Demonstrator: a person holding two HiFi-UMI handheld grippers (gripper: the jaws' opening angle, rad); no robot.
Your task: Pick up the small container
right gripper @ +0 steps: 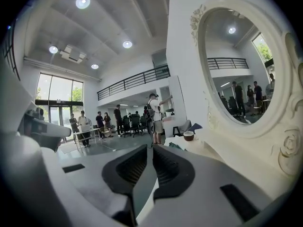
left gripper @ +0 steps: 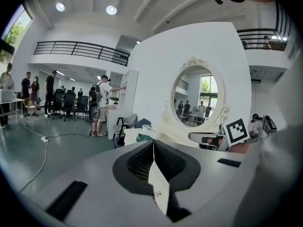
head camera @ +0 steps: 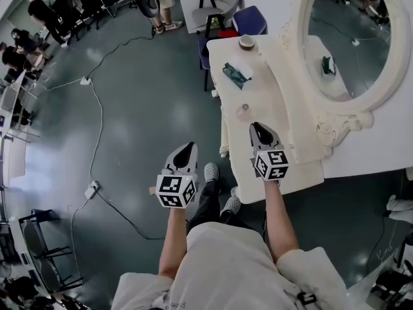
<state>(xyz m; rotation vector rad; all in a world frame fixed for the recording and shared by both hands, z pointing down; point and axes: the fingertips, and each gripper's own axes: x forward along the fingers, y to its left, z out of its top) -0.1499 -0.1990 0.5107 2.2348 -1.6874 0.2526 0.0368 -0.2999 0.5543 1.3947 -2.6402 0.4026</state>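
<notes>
The small container (head camera: 242, 113), a pale round jar with a darker top, stands near the left edge of the white dressing table (head camera: 284, 173). My right gripper (head camera: 257, 125) hovers over the table just short of the jar, pointing toward it. Its jaws stand a narrow slit apart with nothing between them. In the right gripper view the right gripper (right gripper: 150, 148) hides the jar. My left gripper (head camera: 190, 145) is over the floor to the left of the table, shut and empty. The left gripper view shows the left gripper (left gripper: 154, 142) with pads pressed together.
Farther along the table lie a green packet (head camera: 235, 75) and a brown-rimmed bowl (head camera: 246, 42). An ornate oval mirror (head camera: 352, 37) leans at the right. A blue stool (head camera: 248, 19) stands beyond the table. Cables and a power strip (head camera: 92, 189) lie on the floor; people stand far left.
</notes>
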